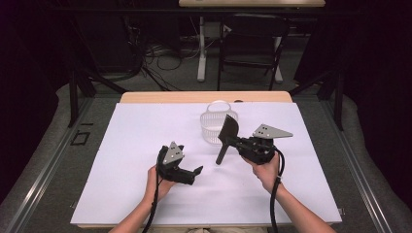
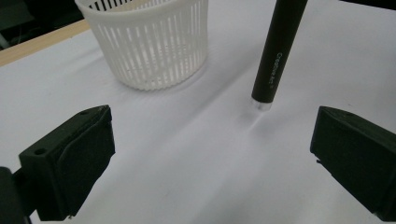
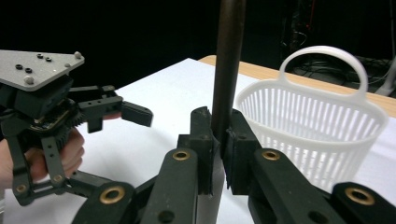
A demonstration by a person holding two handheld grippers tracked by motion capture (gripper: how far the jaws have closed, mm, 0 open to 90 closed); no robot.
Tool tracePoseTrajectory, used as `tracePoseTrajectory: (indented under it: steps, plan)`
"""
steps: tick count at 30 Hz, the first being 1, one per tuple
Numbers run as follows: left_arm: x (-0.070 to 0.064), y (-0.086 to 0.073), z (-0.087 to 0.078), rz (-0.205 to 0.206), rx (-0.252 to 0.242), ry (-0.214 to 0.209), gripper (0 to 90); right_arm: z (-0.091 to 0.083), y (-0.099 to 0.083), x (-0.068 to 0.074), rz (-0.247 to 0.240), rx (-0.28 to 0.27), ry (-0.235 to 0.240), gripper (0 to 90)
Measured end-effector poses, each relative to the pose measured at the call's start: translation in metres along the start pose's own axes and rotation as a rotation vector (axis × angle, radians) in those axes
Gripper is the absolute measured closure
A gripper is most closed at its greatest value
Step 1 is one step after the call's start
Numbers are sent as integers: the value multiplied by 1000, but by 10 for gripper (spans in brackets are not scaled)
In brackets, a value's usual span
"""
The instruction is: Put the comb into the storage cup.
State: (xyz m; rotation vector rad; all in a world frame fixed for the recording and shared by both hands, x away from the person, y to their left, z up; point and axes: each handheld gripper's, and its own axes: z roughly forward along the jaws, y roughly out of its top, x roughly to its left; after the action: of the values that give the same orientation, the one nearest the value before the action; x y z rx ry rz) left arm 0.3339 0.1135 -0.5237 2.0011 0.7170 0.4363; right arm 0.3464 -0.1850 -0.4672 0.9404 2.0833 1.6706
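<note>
My right gripper (image 1: 232,141) is shut on the black handle of a flat, wide-bladed tool (image 1: 227,128). It holds the tool upright and tilted, blade up, with the handle's end (image 2: 261,103) touching the white sheet. In the right gripper view the handle (image 3: 228,56) rises between the closed jaws. My left gripper (image 1: 190,159) stands open a little to the left of that handle end, low over the sheet. Its two pads (image 2: 74,158) are wide apart with nothing between them. A white slatted basket (image 1: 214,127) with a hoop handle stands just behind the tool.
A white sheet (image 1: 145,131) covers the table, and the wooden table edge (image 1: 204,97) shows at the back. A dark folding chair (image 1: 252,43) and cables lie on the floor beyond. The basket (image 3: 317,135) looks empty.
</note>
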Motion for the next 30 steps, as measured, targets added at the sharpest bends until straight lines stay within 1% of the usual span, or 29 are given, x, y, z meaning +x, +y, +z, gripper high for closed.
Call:
tracePoseTrajectory:
  steps: [2, 4, 8, 9, 15, 18, 21, 22, 26, 30]
  plan:
    - [1, -2, -3, -4, 3, 2, 1, -2, 0, -1, -8, 0, -12, 839]
    - [3, -4, -6, 3, 4, 10, 1, -5, 1, -3, -18, 3, -22, 839]
    - [7, -7, -11, 2, 8, 21, 1, -10, 2, -6, -31, 1, -45, 839]
    - [8, -9, -12, -7, 9, 23, 1, -11, 2, -7, -33, 5, -51, 839]
    - [13, -13, -18, -20, 12, 26, 1, -15, 4, -10, -53, 8, -79, 839]
    - [14, -13, -18, -29, 9, 25, 1, -16, 4, -12, -63, 7, -87, 839]
    - [14, -13, -16, -25, 16, 24, 1, -18, 5, -14, -66, 11, -97, 839]
    - [14, -13, -16, -23, 19, 25, 1, -18, 5, -14, -75, 13, -101, 839]
    - [15, -13, -15, -26, 25, 31, 1, -20, 6, -16, -79, 11, -109, 839]
    - [15, -13, -14, -23, 26, 24, 1, -22, 7, -19, -85, 7, -120, 839]
